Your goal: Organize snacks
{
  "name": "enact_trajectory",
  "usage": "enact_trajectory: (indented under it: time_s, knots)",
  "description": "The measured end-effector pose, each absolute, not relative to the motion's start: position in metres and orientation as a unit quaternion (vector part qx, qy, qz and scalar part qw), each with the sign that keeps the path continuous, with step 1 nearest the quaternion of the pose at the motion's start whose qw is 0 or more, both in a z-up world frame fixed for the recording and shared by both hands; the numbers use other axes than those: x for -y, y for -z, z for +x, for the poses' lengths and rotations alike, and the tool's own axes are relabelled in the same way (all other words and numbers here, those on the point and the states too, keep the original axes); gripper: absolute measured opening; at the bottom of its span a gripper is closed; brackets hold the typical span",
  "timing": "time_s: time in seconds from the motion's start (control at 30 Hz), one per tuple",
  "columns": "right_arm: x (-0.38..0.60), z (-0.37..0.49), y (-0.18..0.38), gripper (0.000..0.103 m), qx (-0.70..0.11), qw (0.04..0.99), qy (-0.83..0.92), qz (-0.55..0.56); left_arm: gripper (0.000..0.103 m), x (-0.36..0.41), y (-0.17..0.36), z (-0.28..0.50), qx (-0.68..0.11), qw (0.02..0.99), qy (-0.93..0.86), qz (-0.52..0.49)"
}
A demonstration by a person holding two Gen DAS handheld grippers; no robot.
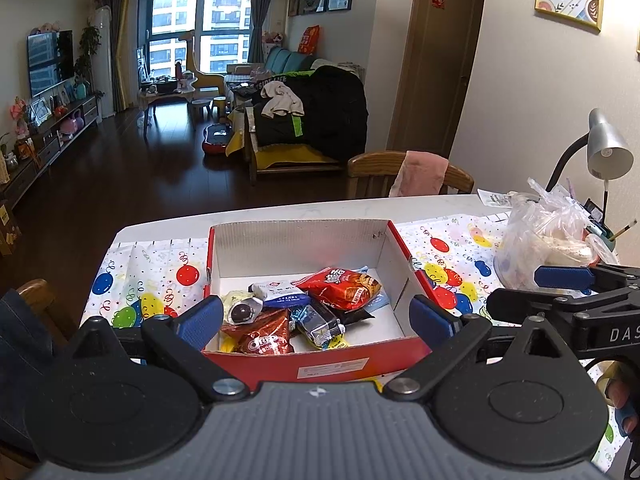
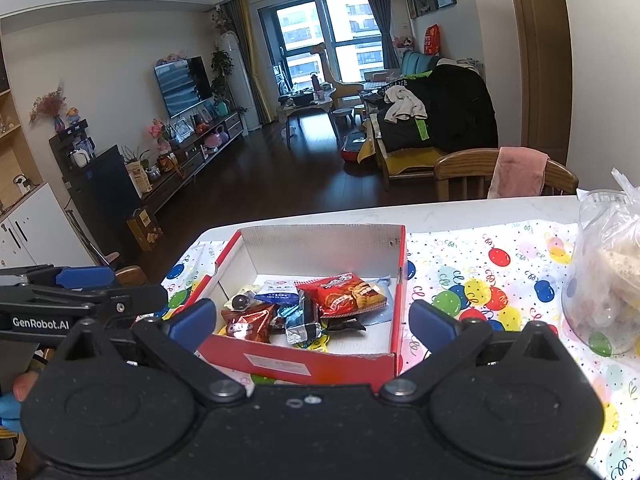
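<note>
A red cardboard box [image 1: 412,280] with white inside stands on the table and holds several snack packets: a red chip bag [image 1: 344,286], a brown Oreo pack [image 1: 264,338], a blue-white packet [image 1: 280,294]. The box also shows in the right wrist view [image 2: 320,364], with the red chip bag [image 2: 344,294] inside. My left gripper [image 1: 316,318] is open and empty, just before the box's near wall. My right gripper [image 2: 312,324] is open and empty, also at the near wall. The right gripper appears at the right edge of the left wrist view [image 1: 568,280].
A balloon-print cloth [image 2: 480,280] covers the table. A clear plastic bag [image 1: 548,240] with food and a desk lamp [image 1: 604,148] stand at the right. A wooden chair with a pink towel [image 1: 420,172] is beyond the far edge.
</note>
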State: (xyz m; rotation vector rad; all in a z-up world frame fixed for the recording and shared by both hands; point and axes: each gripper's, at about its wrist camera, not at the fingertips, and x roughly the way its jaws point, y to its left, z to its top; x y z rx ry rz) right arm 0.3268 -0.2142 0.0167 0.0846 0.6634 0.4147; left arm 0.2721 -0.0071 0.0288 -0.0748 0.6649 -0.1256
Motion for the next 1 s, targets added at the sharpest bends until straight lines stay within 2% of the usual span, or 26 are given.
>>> enact_trajectory:
  time_s: [1.0]
  knots:
    - [0.2156, 0.3223, -0.0112, 0.103, -0.331, 0.921, -0.200, 0.044, 0.100, 0.0117, -0.0275, 0.2716, -0.330, 0.941, 0.063, -0.032]
